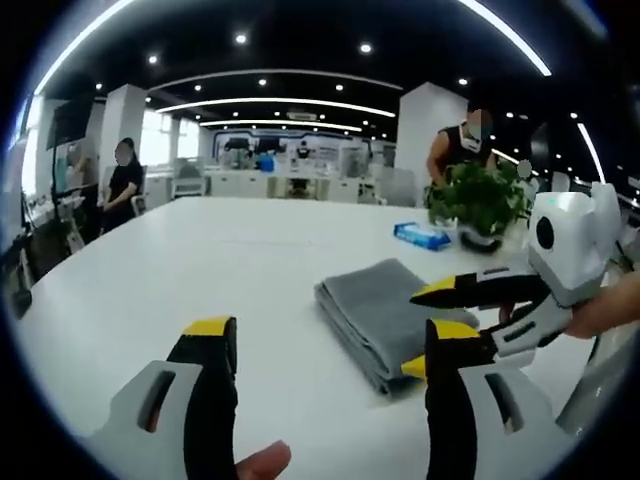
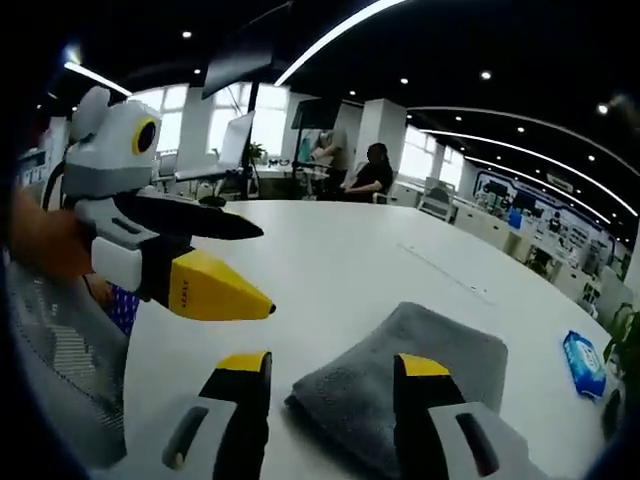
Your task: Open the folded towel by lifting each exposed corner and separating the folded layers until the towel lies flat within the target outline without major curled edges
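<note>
Approach step: grey folded towel (image 2: 400, 385) lies on the white surface (image 1: 200, 270), layers not yet separated. Left tongs (image 1: 330, 350) spread, empty, short of it; right tongs (image 2: 330, 375) spread, straddling its near corner. Next – pinch only the top layer there. One container, a plant pot (image 1: 482, 240), holds a leafy plant (image 1: 480, 195).

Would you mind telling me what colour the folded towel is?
Grey; the folded towel shows best in the left gripper view.
</note>
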Action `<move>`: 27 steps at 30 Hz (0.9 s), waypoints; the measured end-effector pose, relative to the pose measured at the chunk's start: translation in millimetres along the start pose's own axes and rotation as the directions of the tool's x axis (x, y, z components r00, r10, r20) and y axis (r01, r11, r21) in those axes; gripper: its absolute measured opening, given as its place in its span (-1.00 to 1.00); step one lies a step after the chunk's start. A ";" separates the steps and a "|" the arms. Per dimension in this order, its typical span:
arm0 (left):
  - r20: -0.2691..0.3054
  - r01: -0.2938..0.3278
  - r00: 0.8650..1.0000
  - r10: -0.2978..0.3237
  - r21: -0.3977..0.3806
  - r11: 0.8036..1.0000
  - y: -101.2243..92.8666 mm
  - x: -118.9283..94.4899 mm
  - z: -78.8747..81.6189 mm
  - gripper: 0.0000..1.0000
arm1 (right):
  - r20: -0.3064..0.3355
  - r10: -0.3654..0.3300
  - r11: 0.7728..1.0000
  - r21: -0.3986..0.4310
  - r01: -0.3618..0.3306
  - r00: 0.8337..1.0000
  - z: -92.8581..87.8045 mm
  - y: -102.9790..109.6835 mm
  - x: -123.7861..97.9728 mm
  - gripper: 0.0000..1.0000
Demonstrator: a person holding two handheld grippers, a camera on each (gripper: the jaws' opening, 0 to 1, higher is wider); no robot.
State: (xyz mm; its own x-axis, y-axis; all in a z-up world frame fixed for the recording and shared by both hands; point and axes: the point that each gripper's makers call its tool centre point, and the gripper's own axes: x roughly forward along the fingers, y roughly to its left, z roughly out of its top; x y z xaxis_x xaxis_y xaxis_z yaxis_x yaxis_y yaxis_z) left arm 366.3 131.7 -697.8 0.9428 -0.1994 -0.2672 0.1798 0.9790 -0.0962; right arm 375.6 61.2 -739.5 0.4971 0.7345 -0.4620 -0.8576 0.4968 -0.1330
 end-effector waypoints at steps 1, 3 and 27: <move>0.000 0.004 1.000 -0.004 0.003 1.000 -1.2 -0.2 0.2 0.51 | -0.007 0.002 1.000 0.009 -0.002 1.000 -2.5 0.9 1.7 -0.06; -0.002 0.010 1.000 -0.010 0.004 1.000 -1.3 0.2 -0.4 0.51 | -0.027 0.003 1.000 0.015 -0.002 1.000 -9.7 2.6 6.4 -0.07; -0.029 0.050 0.998 -0.049 0.043 0.998 -14.6 -0.7 -5.7 0.48 | -0.137 -0.068 0.965 0.244 0.100 0.988 -36.2 -3.6 11.8 -0.90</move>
State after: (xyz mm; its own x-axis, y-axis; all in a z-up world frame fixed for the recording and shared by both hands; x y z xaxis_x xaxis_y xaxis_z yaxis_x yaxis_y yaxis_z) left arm 361.4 117.3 -701.7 0.9245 -0.2479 -0.2896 0.2384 0.9688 -0.0682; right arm 379.8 51.3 -776.3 0.5311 0.6287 -0.5680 -0.7456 0.6652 0.0392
